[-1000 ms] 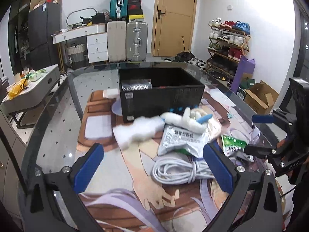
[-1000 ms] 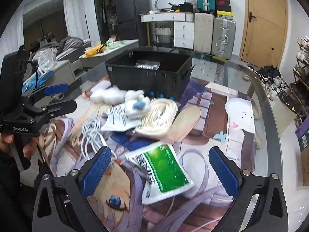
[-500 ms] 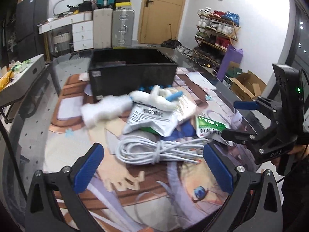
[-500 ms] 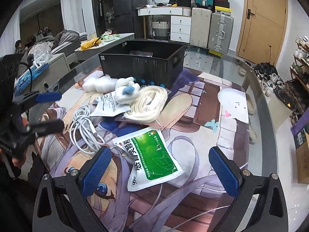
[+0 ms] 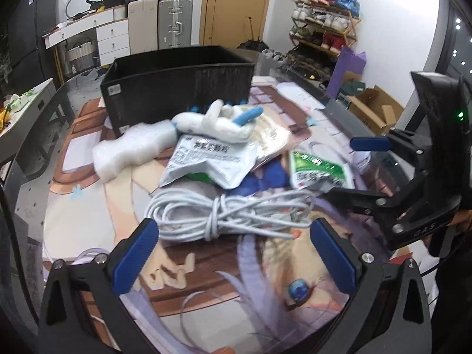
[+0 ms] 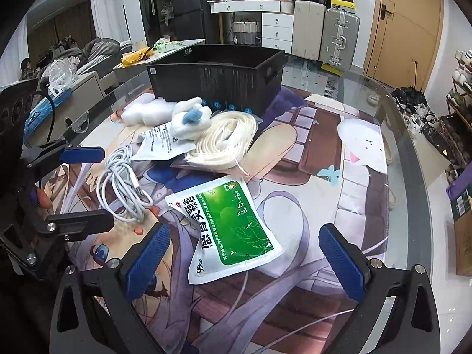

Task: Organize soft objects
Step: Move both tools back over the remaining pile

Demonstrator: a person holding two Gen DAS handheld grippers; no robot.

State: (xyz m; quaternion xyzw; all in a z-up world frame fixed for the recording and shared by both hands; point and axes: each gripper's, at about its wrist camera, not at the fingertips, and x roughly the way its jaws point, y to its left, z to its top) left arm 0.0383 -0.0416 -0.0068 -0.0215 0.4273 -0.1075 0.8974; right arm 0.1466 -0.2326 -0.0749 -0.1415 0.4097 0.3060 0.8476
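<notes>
Plush toy (image 5: 216, 122) on pouch (image 5: 206, 160), before bin (image 5: 177, 82).

Green pouch (image 6: 233, 230) lies flat right between the right gripper (image 6: 244, 261) fingers. White cable (image 5: 224, 215), tied in a bundle, sits just ahead of the left gripper (image 5: 236, 258). Further out: grey pouch (image 5: 206, 159), plush (image 5: 215, 122), bubble wrap (image 5: 132, 150), cream cord coil (image 6: 227, 140), then the black bin (image 5: 177, 79).

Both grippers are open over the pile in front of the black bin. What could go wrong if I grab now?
The left gripper lines up with the white cable bundle; loose loops may trail and drag the silver pouch. The right gripper faces the green pouch, lying flat, so its fingers may slide over it. The two grippers sit close together and could collide.
</notes>
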